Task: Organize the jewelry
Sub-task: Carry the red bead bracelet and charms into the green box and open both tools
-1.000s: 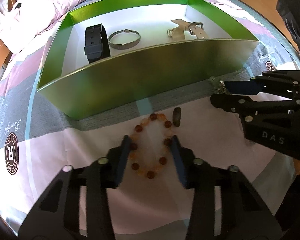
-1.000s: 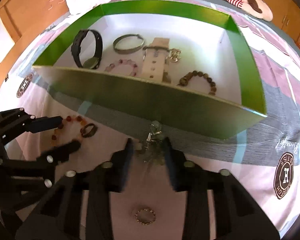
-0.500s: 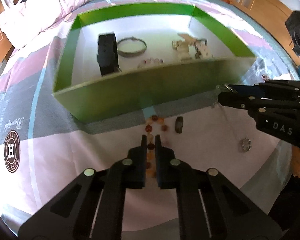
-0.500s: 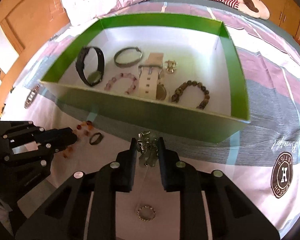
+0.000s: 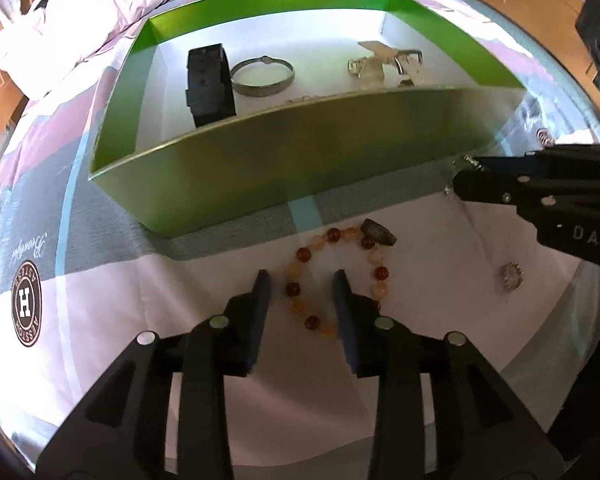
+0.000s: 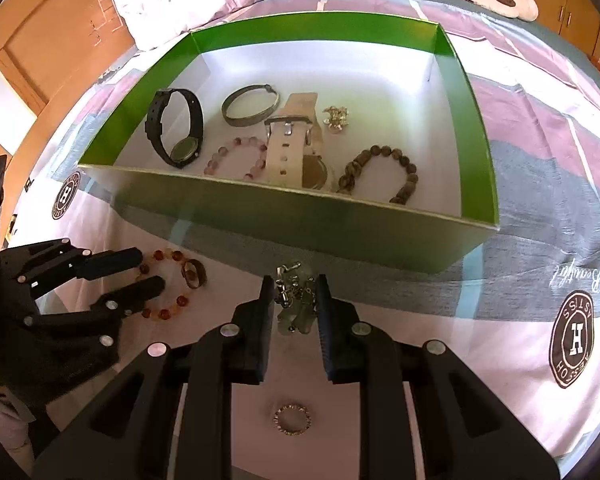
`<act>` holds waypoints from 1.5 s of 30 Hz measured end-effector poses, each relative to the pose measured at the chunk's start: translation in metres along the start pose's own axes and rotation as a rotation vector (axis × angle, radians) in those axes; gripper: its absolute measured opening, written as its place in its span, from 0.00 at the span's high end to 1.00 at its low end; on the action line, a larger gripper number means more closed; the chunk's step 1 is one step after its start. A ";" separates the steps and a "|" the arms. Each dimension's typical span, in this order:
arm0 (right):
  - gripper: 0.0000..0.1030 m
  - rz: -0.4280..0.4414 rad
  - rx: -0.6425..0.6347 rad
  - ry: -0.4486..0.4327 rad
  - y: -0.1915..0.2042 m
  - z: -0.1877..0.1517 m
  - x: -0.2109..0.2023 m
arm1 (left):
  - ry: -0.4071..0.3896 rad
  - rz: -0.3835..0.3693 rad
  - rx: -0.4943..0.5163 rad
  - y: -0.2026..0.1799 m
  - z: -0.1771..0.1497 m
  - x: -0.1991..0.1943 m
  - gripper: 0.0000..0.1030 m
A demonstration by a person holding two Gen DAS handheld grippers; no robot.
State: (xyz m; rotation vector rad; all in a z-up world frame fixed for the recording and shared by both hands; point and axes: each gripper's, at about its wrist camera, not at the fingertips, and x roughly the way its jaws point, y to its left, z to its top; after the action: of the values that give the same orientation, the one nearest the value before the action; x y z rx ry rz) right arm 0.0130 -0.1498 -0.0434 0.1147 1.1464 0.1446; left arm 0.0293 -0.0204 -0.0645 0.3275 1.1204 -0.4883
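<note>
Bracelet (image 5: 337,278) – amber and pale round beads, looped flat on bedsheet (image 5: 112,312)

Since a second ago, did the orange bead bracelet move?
Yes. The orange bead bracelet shifted: it now touches the dark ring nearer the green box, where earlier a gap separated them.

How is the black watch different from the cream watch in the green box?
The black watch stands on its edge with the strap closed in a loop; the cream watch lies flat and stretched out. The black watch is at the left end of the green box; the cream watch is near the middle. Both rest on the white floor.
</note>
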 end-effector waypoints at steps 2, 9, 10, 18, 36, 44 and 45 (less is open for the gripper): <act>0.80 -0.007 -0.002 0.006 -0.001 -0.002 0.002 | -0.005 0.008 0.005 -0.001 0.001 0.001 0.67; 0.80 0.017 0.005 0.021 -0.001 0.001 0.006 | -0.034 -0.005 0.011 -0.003 0.004 -0.006 0.93; 0.80 0.044 0.002 0.009 -0.001 0.003 0.001 | -0.061 -0.016 0.005 -0.002 0.006 -0.013 0.93; 0.80 0.236 0.048 -0.256 -0.013 0.031 -0.067 | -0.364 -0.192 -0.066 0.011 0.030 -0.094 0.93; 0.47 0.086 0.219 -0.244 -0.071 0.079 -0.030 | -0.254 -0.083 -0.100 -0.001 0.143 -0.029 0.78; 0.46 0.133 0.161 -0.180 -0.055 0.027 -0.082 | -0.248 -0.072 -0.069 0.016 0.068 -0.078 0.50; 0.46 0.128 0.152 -0.159 -0.054 0.015 -0.080 | -0.238 -0.082 -0.087 0.019 0.050 -0.080 0.49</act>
State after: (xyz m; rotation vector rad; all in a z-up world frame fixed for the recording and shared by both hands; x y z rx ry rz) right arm -0.0032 -0.2172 0.0257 0.3295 0.9902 0.1590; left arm 0.0507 -0.0121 0.0289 0.1438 0.9224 -0.5346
